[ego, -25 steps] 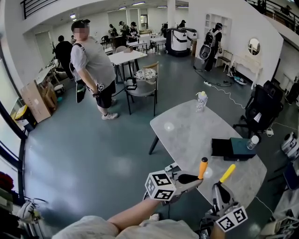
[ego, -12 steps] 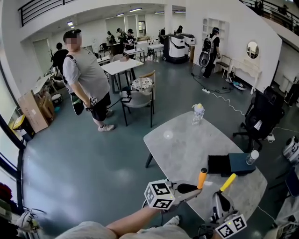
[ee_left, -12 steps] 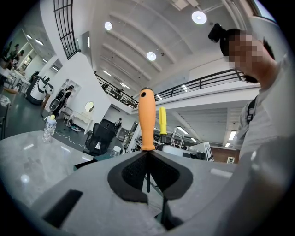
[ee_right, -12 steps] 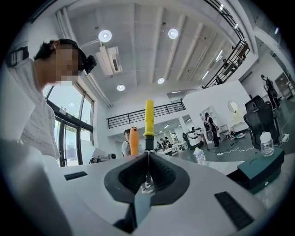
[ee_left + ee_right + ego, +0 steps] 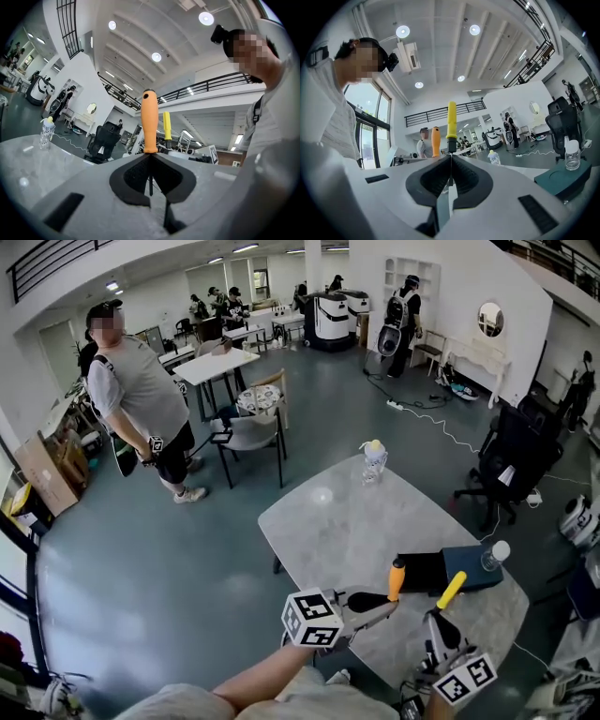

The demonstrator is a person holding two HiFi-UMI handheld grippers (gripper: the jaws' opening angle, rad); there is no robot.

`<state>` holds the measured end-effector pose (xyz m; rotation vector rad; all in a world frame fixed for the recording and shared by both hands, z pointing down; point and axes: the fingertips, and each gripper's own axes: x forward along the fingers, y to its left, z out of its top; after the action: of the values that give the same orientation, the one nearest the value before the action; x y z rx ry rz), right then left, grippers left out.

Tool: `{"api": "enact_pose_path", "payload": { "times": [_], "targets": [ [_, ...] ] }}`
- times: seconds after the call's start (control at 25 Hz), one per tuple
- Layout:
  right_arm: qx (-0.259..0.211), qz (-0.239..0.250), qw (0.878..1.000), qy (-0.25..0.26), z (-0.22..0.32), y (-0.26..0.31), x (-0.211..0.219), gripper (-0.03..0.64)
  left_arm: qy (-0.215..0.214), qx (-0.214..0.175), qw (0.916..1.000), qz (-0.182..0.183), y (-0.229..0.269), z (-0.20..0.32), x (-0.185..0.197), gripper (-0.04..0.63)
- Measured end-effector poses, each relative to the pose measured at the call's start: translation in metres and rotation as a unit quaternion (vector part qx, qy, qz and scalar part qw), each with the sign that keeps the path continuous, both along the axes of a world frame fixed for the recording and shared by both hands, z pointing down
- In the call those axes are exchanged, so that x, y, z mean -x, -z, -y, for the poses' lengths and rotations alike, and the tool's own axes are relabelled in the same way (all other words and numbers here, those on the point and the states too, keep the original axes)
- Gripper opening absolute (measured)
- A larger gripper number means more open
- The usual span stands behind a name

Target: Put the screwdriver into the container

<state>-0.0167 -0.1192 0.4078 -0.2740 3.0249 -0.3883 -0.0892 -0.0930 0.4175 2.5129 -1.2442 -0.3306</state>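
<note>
My left gripper (image 5: pixel 382 602) is shut on the shaft of an orange-handled screwdriver (image 5: pixel 397 577), which stands upright over the near edge of the grey table (image 5: pixel 319 526). Beside it, my right gripper (image 5: pixel 438 621) is shut on a yellow-handled screwdriver (image 5: pixel 451 589), also handle up. In the left gripper view the orange handle (image 5: pixel 149 122) rises from the closed jaws with the yellow one (image 5: pixel 167 126) behind it. The right gripper view shows the yellow handle (image 5: pixel 451 119) above its closed jaws. A teal and black container (image 5: pixel 466 569) lies on the table just beyond both grippers.
A clear bottle (image 5: pixel 494 555) stands at the container's right end, and a small bottle (image 5: pixel 374 459) at the table's far edge. A black office chair (image 5: pixel 511 460) is at the right. A person (image 5: pixel 136 404) stands at the left near a chair (image 5: pixel 253 432).
The head view has swung, so the table and room sit further left and nearer in the picture. Both grippers keep their screwdrivers upright over the near table edge, slightly closer to the container.
</note>
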Motion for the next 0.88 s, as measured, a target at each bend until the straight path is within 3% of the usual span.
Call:
{"api": "enact_pose_path", "payload": {
  "times": [0.24,0.64,0.88],
  "targets": [
    [0.0,-0.028,0.999,-0.021,0.027,-0.009,0.02,0.015,-0.013,0.004,0.9999,-0.01,-0.01,0.029,0.025,0.018],
    [-0.018,-0.107,0.991,-0.081,0.068,-0.036,0.06,0.015,-0.081,0.014,0.9965,-0.014,-0.02,0.08,0.063,0.018],
    [-0.054,-0.216,0.97,-0.097,0.094,-0.072,0.067,0.015,-0.097,0.021,0.995,-0.014,-0.029,0.099,0.089,0.018]
  ]
}}
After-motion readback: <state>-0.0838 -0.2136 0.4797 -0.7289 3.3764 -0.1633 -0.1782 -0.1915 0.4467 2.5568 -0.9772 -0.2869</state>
